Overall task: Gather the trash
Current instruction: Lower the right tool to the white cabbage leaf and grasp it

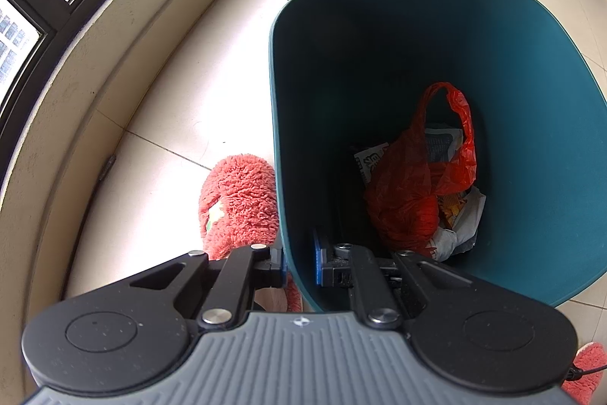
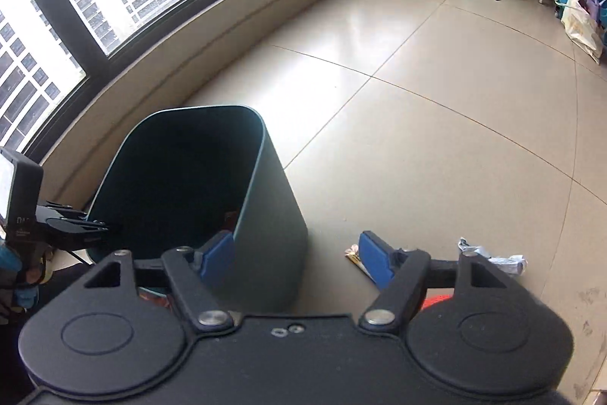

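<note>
Wrappers (image 2: pixel 489 259) on floor just beyond right gripper's (image 2: pixel 296 259) spread fingers

Bold printed characters show on a white wrapper (image 1: pixel 370 160) inside the bin (image 1: pixel 531 63), against its left wall, but they are too blurred to read.

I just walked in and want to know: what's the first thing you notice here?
The big teal bin on the tiled floor stands out, with a bright red plastic bag lying at its bottom. The left gripper pinches the bin's near rim, and a fluffy red slipper sits just outside.
</note>
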